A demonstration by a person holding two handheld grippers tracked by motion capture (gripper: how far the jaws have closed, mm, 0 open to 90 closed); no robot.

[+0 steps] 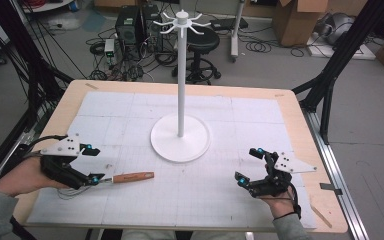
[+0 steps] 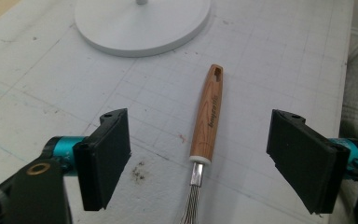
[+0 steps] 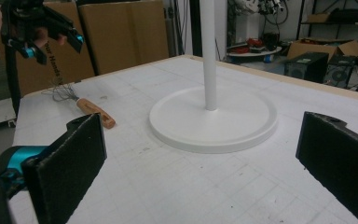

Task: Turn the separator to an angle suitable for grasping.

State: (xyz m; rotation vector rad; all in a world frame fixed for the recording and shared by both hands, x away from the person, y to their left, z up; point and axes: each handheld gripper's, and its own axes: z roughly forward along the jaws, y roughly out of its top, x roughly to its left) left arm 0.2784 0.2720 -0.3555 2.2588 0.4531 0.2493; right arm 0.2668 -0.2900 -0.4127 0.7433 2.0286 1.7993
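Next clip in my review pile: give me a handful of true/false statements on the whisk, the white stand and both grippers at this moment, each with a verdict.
1. The whisk lies flat on the table mat. True.
2. The left gripper is shut on the whisk's wooden handle. False: its jaws stand wide apart on either side of the handle, not touching it.
3. The whisk hangs from a hook of the white stand. False: it lies on the mat, apart from the stand's round base.
4. The right gripper is open and holds nothing. True.
5. The handle's far end has a slot. True.
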